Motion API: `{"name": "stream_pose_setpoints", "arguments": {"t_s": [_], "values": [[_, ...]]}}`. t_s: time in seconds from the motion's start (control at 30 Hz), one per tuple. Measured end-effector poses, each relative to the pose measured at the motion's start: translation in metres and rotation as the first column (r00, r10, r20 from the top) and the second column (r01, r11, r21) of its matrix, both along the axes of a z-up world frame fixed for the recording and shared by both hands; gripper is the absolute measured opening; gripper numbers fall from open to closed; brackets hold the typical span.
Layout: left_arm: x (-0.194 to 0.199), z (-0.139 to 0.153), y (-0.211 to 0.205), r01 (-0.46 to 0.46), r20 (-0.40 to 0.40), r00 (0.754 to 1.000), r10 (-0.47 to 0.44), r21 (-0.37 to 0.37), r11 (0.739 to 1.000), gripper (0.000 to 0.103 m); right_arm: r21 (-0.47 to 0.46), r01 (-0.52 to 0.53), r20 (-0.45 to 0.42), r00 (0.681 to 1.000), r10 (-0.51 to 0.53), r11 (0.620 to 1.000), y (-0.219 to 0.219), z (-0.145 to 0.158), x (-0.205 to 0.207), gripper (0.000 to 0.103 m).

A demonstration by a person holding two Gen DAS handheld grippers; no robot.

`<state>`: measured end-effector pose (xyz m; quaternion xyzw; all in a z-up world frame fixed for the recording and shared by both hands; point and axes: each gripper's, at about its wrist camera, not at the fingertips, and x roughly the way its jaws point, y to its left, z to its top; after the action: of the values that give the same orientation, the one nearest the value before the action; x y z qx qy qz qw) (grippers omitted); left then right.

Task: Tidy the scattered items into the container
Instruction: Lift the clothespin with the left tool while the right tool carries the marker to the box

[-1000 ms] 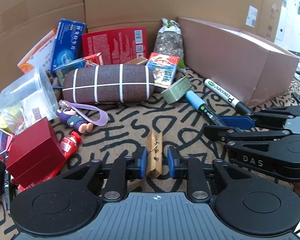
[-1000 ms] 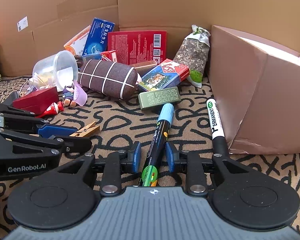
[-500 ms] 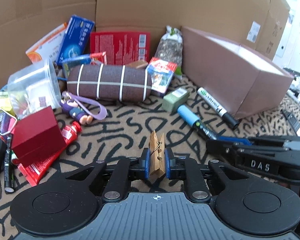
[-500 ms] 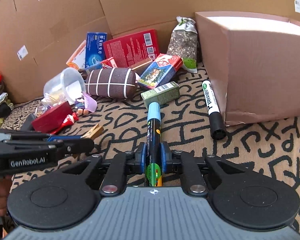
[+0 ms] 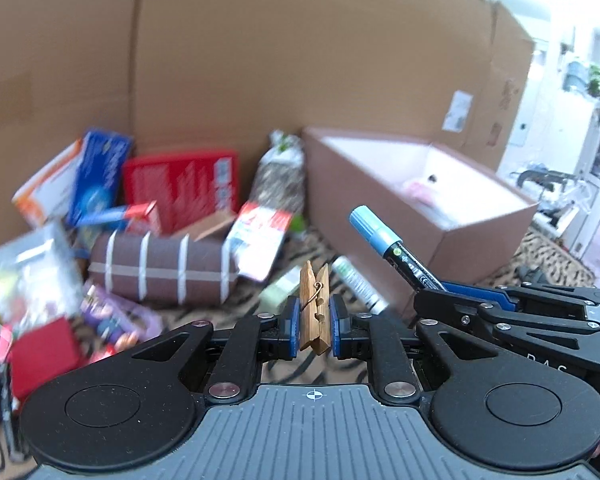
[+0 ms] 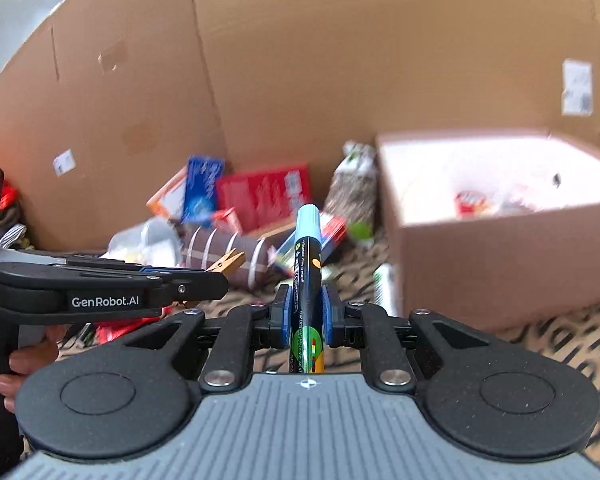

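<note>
My left gripper (image 5: pixel 314 322) is shut on a wooden clothespin (image 5: pixel 315 308), held upright above the patterned mat. My right gripper (image 6: pixel 306 316) is shut on a black marker with a light blue cap (image 6: pixel 309 264), which points up and forward. In the left wrist view that marker (image 5: pixel 392 248) rises from the right gripper at the right edge. In the right wrist view the clothespin (image 6: pixel 228 261) sticks out of the left gripper at the left. The pink-brown open box (image 5: pixel 420 208) (image 6: pixel 500 248) stands ahead to the right, with some items inside.
Scattered on the mat lie a brown striped case (image 5: pixel 160 276), red (image 5: pixel 180 188) and blue (image 5: pixel 96 180) packets, a seed bag (image 5: pixel 278 176), a red box (image 5: pixel 40 354), a white marker (image 6: pixel 384 288) and a clear cup (image 6: pixel 148 240). Tall cardboard walls (image 5: pixel 260 60) enclose the back. A hand (image 6: pixel 16 360) holds the left gripper.
Both grippers closed on their items and rose off the mat: the left with the clothespin, the right with the blue-capped marker. The view now tilts higher toward the box.
</note>
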<state>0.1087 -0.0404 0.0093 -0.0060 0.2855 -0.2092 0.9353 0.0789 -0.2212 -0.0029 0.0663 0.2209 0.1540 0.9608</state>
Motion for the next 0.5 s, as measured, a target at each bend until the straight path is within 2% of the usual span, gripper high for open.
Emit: {"name": "stream_pose_setpoints", "arguments": {"t_s": [0.2, 0.5], "values": [[0.019, 0.025, -0.037, 0.06, 0.059, 0.997, -0.059, -0.015, 0.998, 0.011, -0.021, 0.101, 0.077, 0.992, -0.099, 0.995, -0.032, 0.023, 0.003, 0.018], [0.048, 0.061, -0.096, 0.155, 0.13, 0.98, -0.149, -0.044, 0.987, 0.011, -0.034, 0.22, 0.184, 0.96, -0.21, 0.975, -0.078, 0.053, 0.014, 0.018]]}}
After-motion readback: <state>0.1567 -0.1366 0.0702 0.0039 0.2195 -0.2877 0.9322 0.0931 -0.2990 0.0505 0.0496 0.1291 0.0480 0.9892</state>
